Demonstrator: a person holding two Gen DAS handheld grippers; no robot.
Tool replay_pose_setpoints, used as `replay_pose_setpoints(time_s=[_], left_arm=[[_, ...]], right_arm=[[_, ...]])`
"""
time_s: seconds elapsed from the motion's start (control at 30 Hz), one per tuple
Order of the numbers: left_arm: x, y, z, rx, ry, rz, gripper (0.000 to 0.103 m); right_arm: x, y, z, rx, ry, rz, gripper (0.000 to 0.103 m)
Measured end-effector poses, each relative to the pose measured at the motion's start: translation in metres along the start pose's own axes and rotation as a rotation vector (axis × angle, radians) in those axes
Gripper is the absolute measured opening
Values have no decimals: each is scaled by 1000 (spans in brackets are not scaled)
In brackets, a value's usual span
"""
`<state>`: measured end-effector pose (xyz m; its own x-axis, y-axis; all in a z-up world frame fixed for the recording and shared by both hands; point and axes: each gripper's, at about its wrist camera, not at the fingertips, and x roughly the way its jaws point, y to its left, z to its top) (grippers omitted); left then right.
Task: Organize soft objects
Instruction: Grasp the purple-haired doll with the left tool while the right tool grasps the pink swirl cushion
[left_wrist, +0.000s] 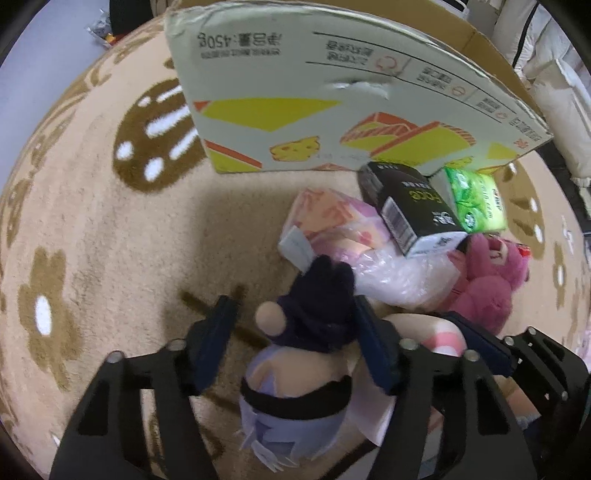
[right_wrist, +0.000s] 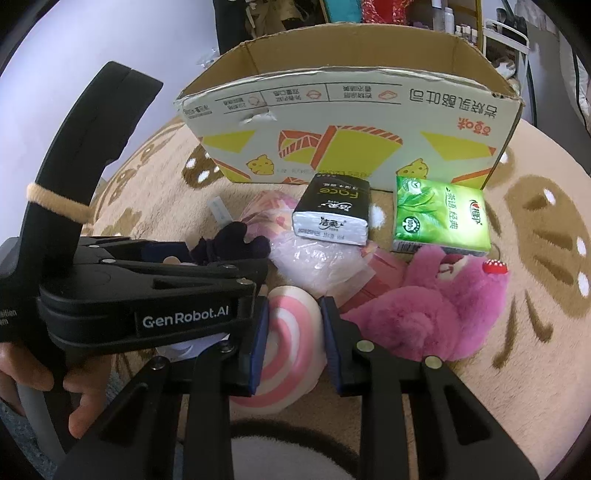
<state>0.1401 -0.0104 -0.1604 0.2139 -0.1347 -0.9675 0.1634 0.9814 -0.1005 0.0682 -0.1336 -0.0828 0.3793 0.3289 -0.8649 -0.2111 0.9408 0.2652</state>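
Observation:
My left gripper (left_wrist: 295, 332) is open around a plush doll (left_wrist: 306, 350) with dark navy clothes and pale lilac hair; its fingers stand either side of the doll without clearly pressing it. My right gripper (right_wrist: 293, 332) is shut on a pink-and-white spiral plush (right_wrist: 291, 339), its blue pads against both sides. A pink bear plush (right_wrist: 436, 302) lies to the right. A black tissue pack (right_wrist: 332, 218), a green tissue pack (right_wrist: 439, 218) and a pink plastic-wrapped pack (right_wrist: 317, 266) lie in front of the open cardboard box (right_wrist: 351, 122).
Everything sits on a beige rug (left_wrist: 92, 240) with brown flower and cookie patterns. The cardboard box stands upright at the far side, its top open. The left gripper body (right_wrist: 147, 291) and the hand holding it fill the left of the right wrist view.

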Motion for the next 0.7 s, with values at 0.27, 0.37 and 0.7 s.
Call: replay_pose_setpoints(time_s=[0.27, 0.37, 0.7], left_arm=[[-3, -3, -4, 24, -7, -31, 32], [-7, -5, -10, 11, -18, -30, 31], [-36, -2, -17, 6, -93, 22, 30]], right_arm=[[-1, 3, -1, -2, -8, 6, 28], [-5, 2, -1, 0, -14, 11, 26], [-17, -8, 0, 63, -54, 96, 26]])
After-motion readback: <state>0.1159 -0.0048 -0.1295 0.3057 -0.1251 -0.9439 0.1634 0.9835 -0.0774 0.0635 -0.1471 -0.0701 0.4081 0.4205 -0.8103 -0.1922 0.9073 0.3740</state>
